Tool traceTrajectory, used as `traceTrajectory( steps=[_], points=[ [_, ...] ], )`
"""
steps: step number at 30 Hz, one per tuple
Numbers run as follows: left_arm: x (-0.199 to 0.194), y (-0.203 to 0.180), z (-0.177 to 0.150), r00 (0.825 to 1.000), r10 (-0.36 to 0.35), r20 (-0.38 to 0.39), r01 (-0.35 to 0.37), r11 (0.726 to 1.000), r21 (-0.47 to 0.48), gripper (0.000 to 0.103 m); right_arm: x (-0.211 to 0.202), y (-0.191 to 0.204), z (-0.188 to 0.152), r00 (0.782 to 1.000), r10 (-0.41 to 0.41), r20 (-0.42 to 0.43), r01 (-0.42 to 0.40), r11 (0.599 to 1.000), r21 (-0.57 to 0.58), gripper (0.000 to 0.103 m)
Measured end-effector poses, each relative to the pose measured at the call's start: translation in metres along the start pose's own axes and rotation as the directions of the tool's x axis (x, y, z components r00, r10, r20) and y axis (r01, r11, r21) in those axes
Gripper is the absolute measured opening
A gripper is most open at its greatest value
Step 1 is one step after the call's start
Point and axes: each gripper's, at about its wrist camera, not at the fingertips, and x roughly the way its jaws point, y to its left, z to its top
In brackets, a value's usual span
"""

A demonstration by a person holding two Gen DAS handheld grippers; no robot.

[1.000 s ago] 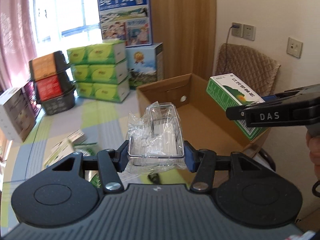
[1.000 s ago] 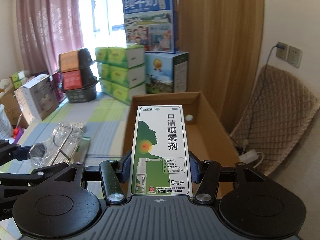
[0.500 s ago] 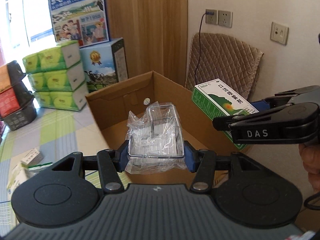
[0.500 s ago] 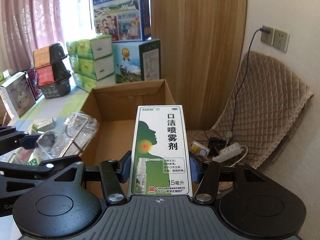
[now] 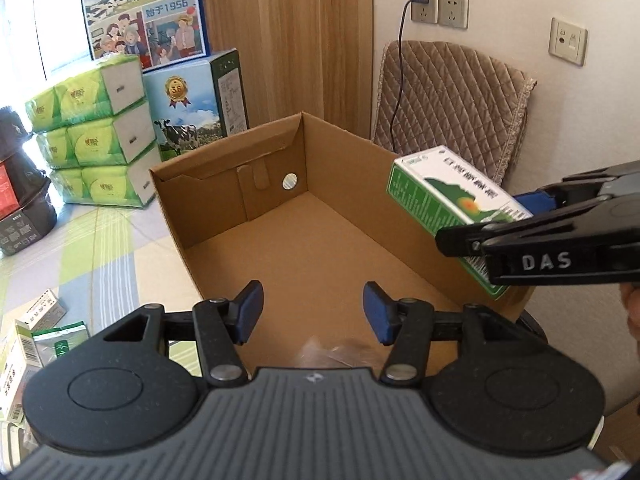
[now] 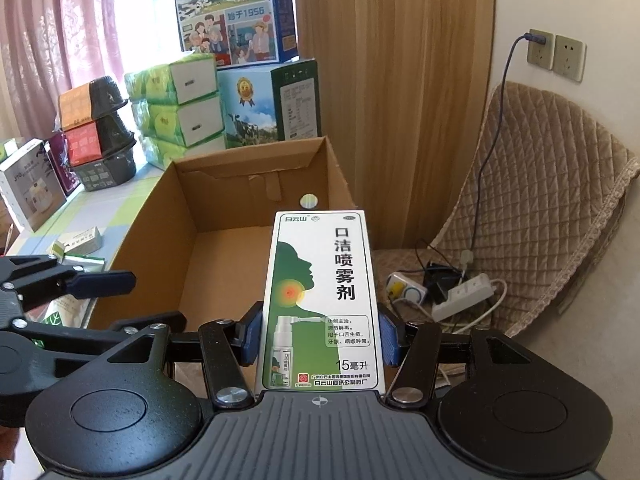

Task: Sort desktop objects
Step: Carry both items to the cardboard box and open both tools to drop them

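- cardboard box point(image 5: 320, 240) sits at the right end of the worktop point(image 5: 92, 240) — a careless nudge could shove it off
- right claw point(image 6: 318, 338) grips the spray carton point(image 6: 322, 300) over the box's right wall — might drop outside
- left claw point(image 5: 312, 312) gapes empty above the box floor

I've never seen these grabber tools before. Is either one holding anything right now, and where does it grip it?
The right gripper pinches the green-and-white spray box by its long side edges, near its lower end. The left gripper is open and holds nothing.
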Motion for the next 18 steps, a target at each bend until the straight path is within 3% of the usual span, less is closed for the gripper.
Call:
traceTrajectory(
  steps=[9,13,18],
  points=[
    [-0.03,0.026,-0.011,0.998,0.049,0.035,-0.048,0.998,-0.039,0.051,0.007,0.016,0.002,0.999,0.037,-0.014,-0.037,0.999,-0.008,0.053],
    [-0.04,0.039,-0.016,0.998,0.05,0.04,-0.048,0.997,-0.061,0.051,0.005,0.021,0.004,0.999,0.033,0.011,-0.034,0.999,0.014,0.063],
    [-0.049,0.055,-0.025,0.997,0.068,0.035,-0.065,0.995,-0.075,0.052,-0.003,0.034,0.008,0.999,0.036,0.031,-0.036,0.999,0.001,0.063]
  ],
)
